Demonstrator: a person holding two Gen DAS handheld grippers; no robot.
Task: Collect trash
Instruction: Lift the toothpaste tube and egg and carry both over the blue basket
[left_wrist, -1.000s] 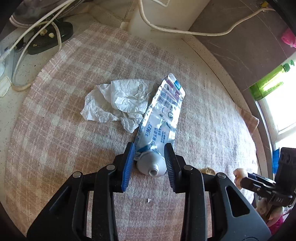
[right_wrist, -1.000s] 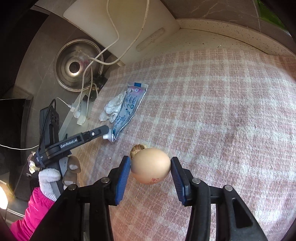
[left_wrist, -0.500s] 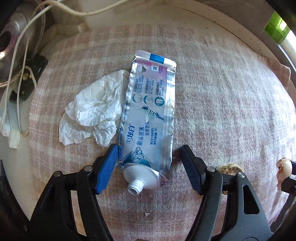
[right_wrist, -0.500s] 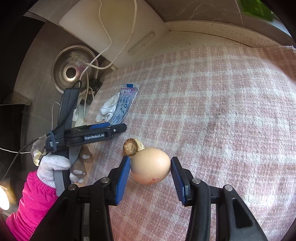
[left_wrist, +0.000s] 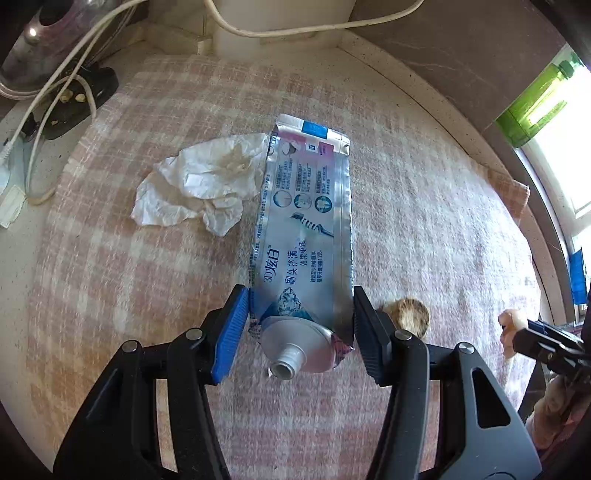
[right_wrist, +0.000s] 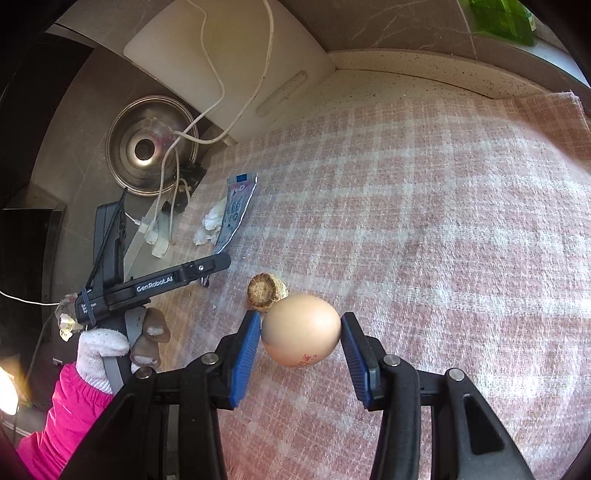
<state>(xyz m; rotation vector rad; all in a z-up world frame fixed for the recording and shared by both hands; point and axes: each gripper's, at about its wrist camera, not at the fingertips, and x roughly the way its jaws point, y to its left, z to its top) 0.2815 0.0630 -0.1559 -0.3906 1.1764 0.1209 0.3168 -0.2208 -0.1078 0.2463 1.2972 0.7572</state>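
Your left gripper (left_wrist: 299, 332) has its fingers spread wide, one blue pad just off each long edge of the toothpaste tube (left_wrist: 301, 236) near its neck; a sliver of gap shows on both sides, so nothing is clamped. That flattened silver tube lies on the pink checked cloth (left_wrist: 424, 221), capless nozzle pointing back toward you and crimped end pointing away. A crumpled tissue (left_wrist: 201, 188) sits against the tube's far left edge, touching it. Just outside your left gripper's right finger lies a small brown stub (left_wrist: 408, 314), on the cloth.

Your right gripper (right_wrist: 301, 343) also has its fingers parted, bracketing the brown egg (right_wrist: 301, 334). The left pad is at the shell or nearly so, while a narrow gap shows at the right pad, so you are not squeezing it. From that camera the egg rests on the cloth with red stamping on its near underside, and the brown stub (right_wrist: 266, 290) sits right behind it, touching or almost touching. Farther off, the tube (right_wrist: 236, 210) and tissue (right_wrist: 210, 225) lie near the cloth's left edge, with your left gripper (right_wrist: 218, 264) at the tube's near end.

Beyond the cloth, a white board (right_wrist: 229, 62) leans against the wall with white cables (right_wrist: 218, 85) draped over it, and a metal lid (right_wrist: 151, 147) lies beside it. A green bottle (left_wrist: 535, 107) stands at the window.
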